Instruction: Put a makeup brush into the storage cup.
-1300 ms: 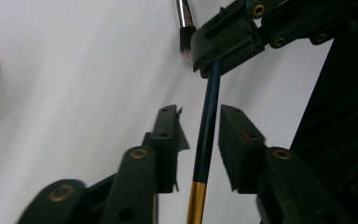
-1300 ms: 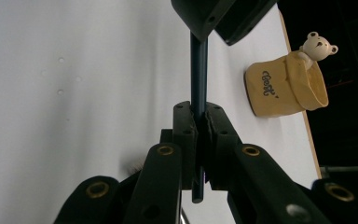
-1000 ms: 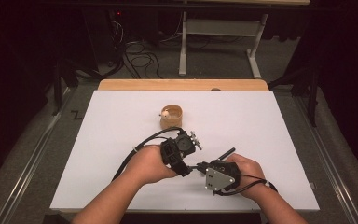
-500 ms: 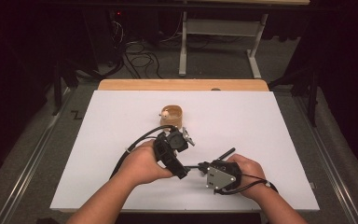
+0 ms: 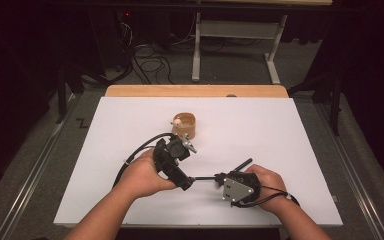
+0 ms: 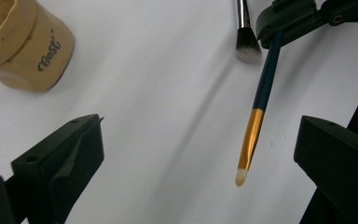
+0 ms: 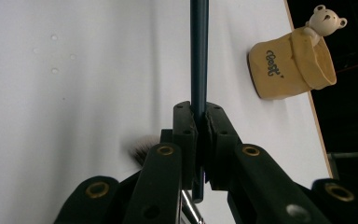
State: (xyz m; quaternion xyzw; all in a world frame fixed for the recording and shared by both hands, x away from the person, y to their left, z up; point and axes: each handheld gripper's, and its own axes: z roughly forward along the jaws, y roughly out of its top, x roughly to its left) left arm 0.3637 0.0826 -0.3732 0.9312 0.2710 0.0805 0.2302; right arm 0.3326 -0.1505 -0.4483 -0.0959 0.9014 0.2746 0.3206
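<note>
My right gripper [image 5: 221, 178] [image 7: 199, 112], at the table's near right, is shut on the dark handle of a thin brush [image 7: 199, 56]. That brush [image 6: 254, 126] has a gold ferrule and a white tip and points left toward my left gripper [image 5: 189, 165] [image 6: 198, 140]. The left jaws have just been opening and now stand wide; the brush tip hangs in the gap near the right jaw, touched by neither pad. A tan cup [image 5: 184, 126] [image 6: 28, 46] [image 7: 293, 65] with a small bear on its rim stands beyond the left gripper.
A fluffy brush [image 6: 247, 46] [image 5: 242, 164] with a black handle lies on the white table [image 5: 280, 130] just beyond the right gripper. A wooden strip [image 5: 195, 91] runs along the table's far edge. Cables and a stand's legs are on the floor behind.
The left gripper's jaws have opened and let go of the thin brush, and the left hand has drawn back to the left. The right gripper has kept still.
</note>
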